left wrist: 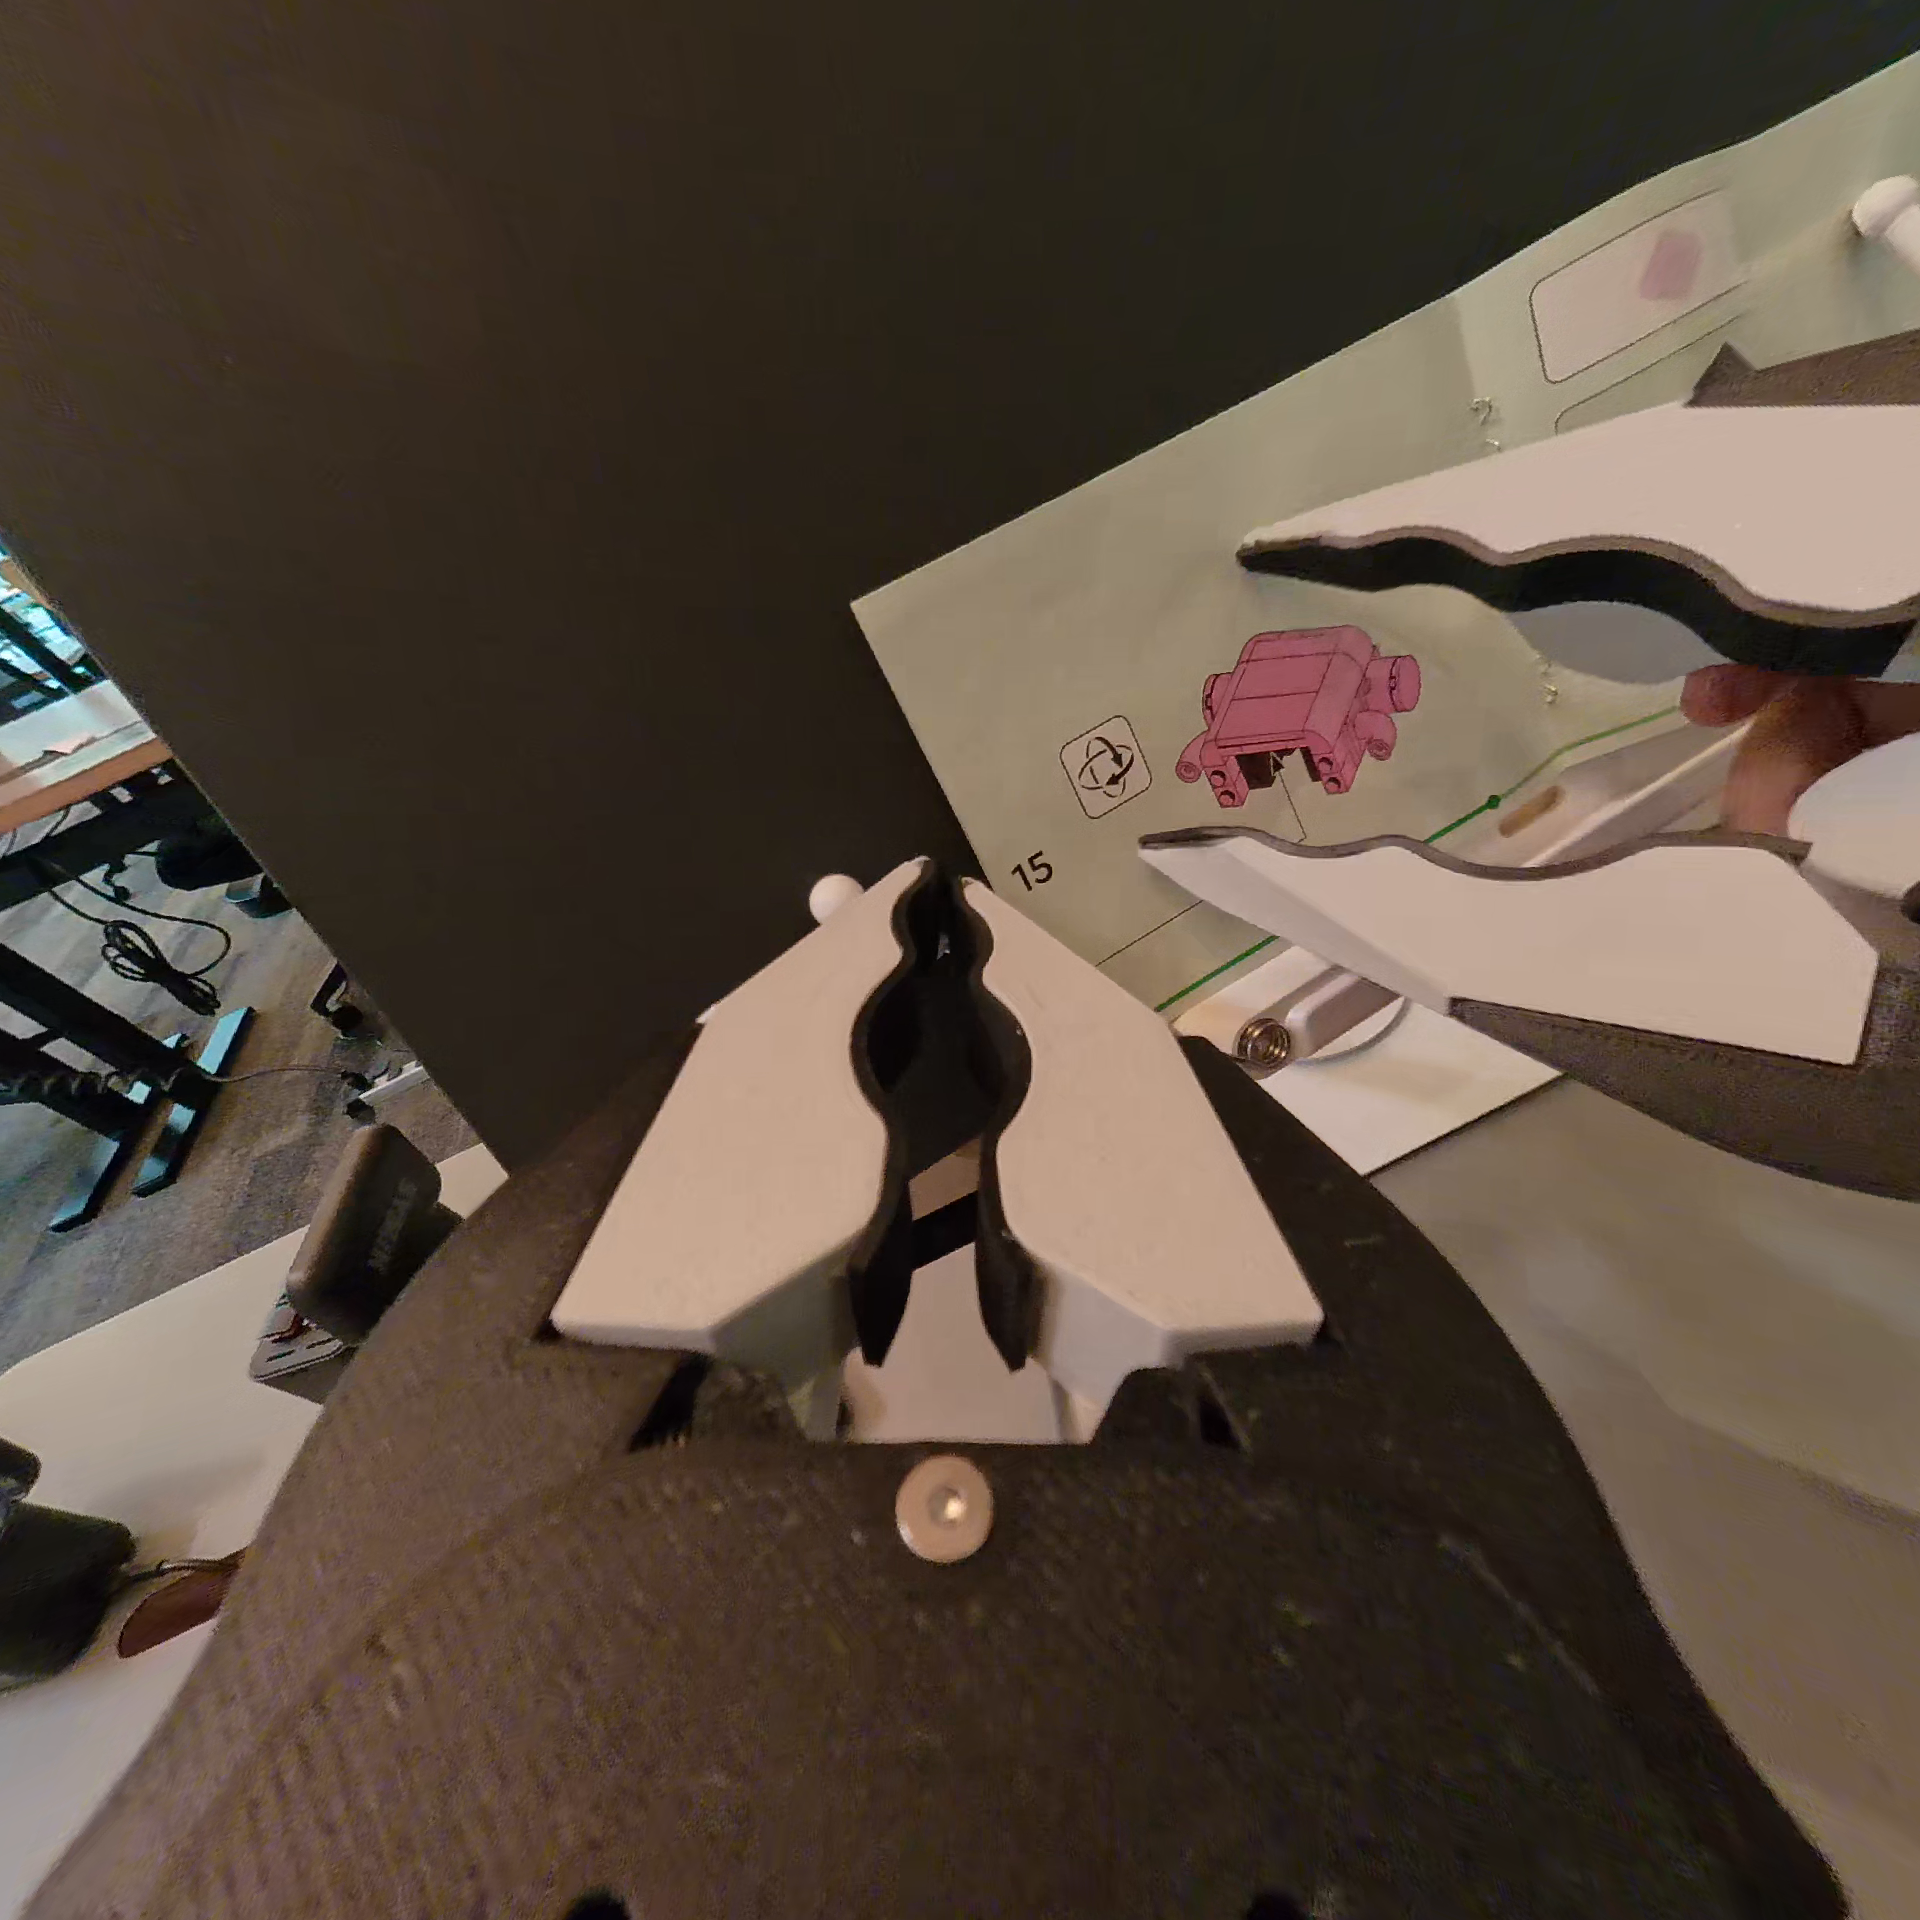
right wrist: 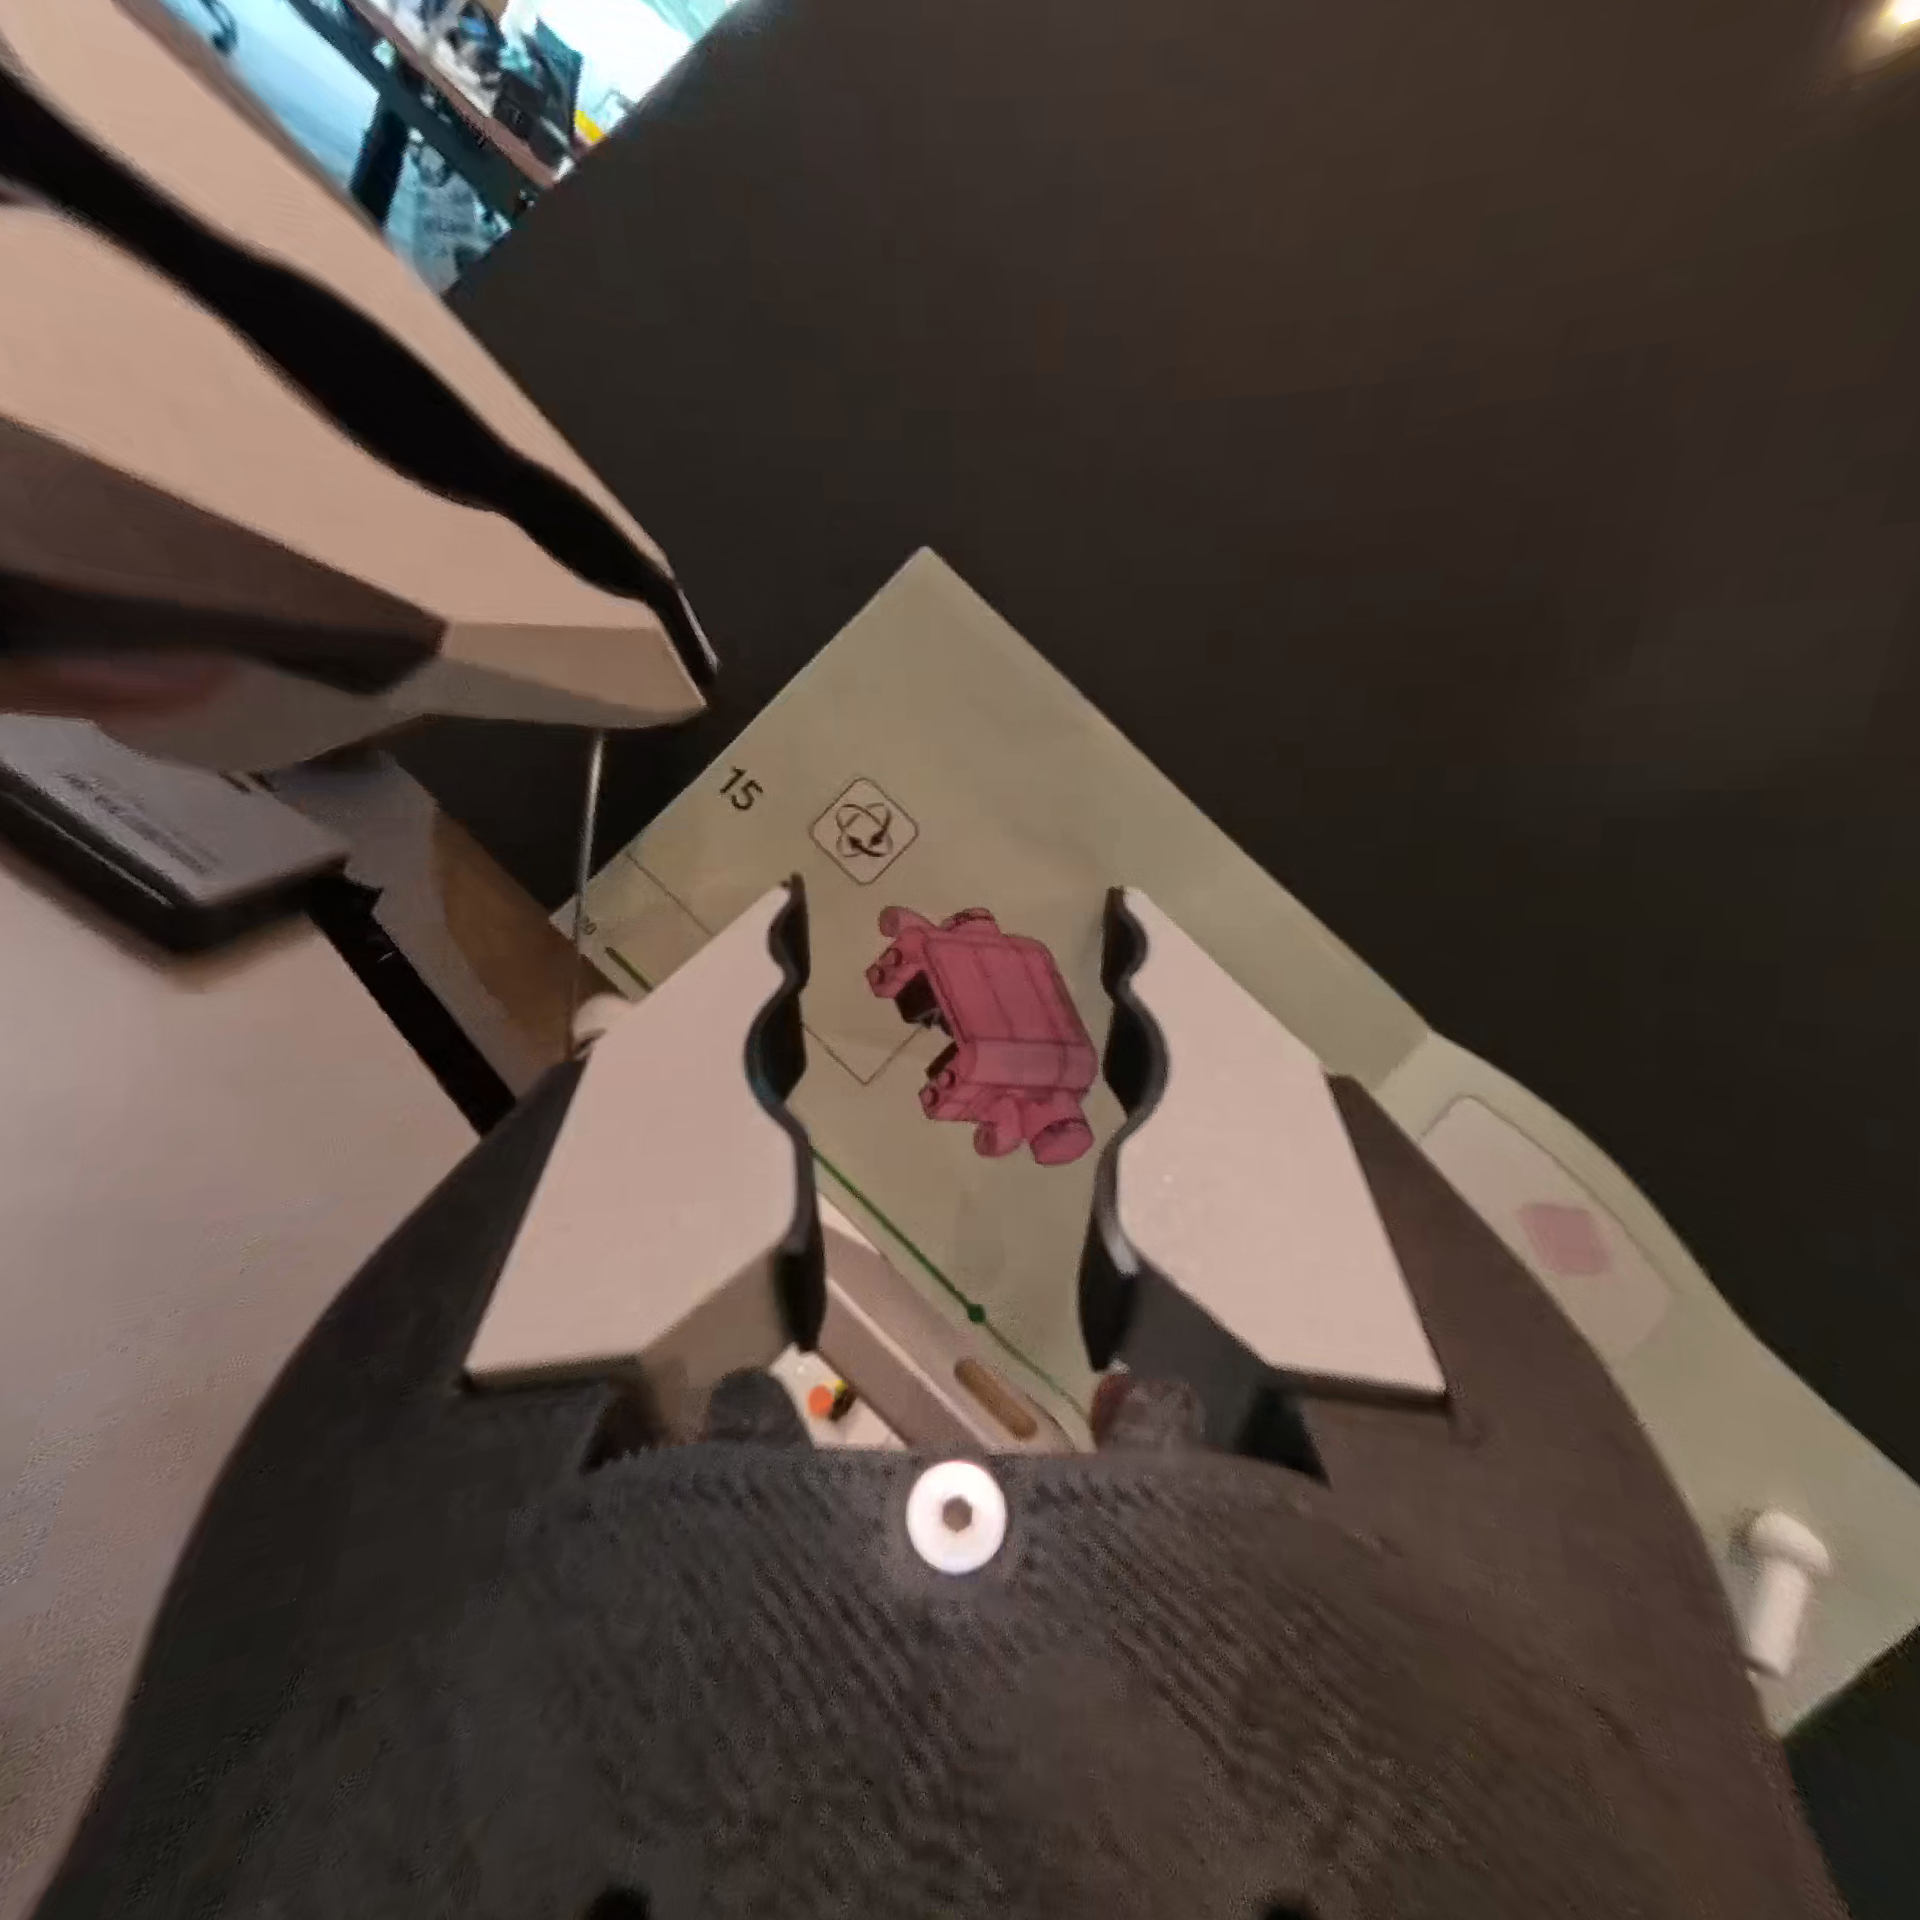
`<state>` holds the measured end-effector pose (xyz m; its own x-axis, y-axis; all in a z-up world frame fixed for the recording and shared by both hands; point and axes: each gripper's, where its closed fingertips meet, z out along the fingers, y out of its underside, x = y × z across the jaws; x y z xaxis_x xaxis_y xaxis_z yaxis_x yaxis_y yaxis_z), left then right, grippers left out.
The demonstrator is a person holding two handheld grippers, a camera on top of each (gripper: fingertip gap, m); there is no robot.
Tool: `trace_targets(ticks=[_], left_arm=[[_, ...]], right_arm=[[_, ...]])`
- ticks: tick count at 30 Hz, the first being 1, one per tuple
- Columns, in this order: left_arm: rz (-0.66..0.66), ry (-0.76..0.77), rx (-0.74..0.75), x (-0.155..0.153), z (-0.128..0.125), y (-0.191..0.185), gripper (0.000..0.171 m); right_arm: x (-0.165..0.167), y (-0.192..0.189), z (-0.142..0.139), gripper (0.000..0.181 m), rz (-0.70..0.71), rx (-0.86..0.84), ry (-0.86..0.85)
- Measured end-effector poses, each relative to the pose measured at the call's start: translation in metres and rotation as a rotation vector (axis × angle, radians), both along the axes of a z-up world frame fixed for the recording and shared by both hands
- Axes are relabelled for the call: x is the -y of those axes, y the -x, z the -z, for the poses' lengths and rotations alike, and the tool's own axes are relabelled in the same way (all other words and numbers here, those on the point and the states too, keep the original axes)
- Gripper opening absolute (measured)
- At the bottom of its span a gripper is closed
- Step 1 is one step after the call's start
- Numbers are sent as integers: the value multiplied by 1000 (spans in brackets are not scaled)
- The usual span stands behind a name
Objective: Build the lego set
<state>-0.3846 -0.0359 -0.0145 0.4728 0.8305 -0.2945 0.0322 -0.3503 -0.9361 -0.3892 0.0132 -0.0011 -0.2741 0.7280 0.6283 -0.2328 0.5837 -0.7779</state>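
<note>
An open instruction booklet (left wrist: 1039,675) with a pale green page and a pink model drawing (left wrist: 1299,717) stands against a black panel. My left gripper (left wrist: 940,883) is shut just left of the page's lower corner, and I see nothing between its pads. It also shows blurred and shut at the upper left of the right wrist view (right wrist: 681,634). My right gripper (right wrist: 956,894) is open and empty in front of the page (right wrist: 987,727), with the pink drawing (right wrist: 987,1039) showing between its fingers. It also shows open in the left wrist view (left wrist: 1195,696). No loose bricks are plainly visible.
A black panel (left wrist: 520,416) fills the back. White pegs (left wrist: 1886,208) (right wrist: 1049,1579) stand at the booklet's edge. A white table (left wrist: 156,1403) carries a dark box (left wrist: 364,1226). A person's fingers (left wrist: 1766,717) hold the right gripper. Desks and cables lie far left.
</note>
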Motion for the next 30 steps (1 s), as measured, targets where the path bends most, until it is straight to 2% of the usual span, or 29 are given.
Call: trace_targets(ticks=[5, 7, 12, 16, 24, 30], left_arm=[[2, 7, 1, -1, 1, 0, 0], [5, 7, 0, -2, 0, -1, 0], [14, -3, -9, -3, -3, -3, 0], [27, -10, -10, -5, -4, -5, 0], [41, -13, -26, -9, -7, -7, 1], [61, -28, -30, -13, -8, -9, 4]], right_arm=[[-2, 1, 1, 46, 16, 17, 7], [-8, 2, -1, 32, 25, -3, 1], [-12, 3, -1, 21, 25, -8, 21], [-15, 2, 0, 0, 11, 18, 44], [-22, 1, -1, 0, 35, 30, 23], [-47, -6, -6, 0, 31, 62, 146]])
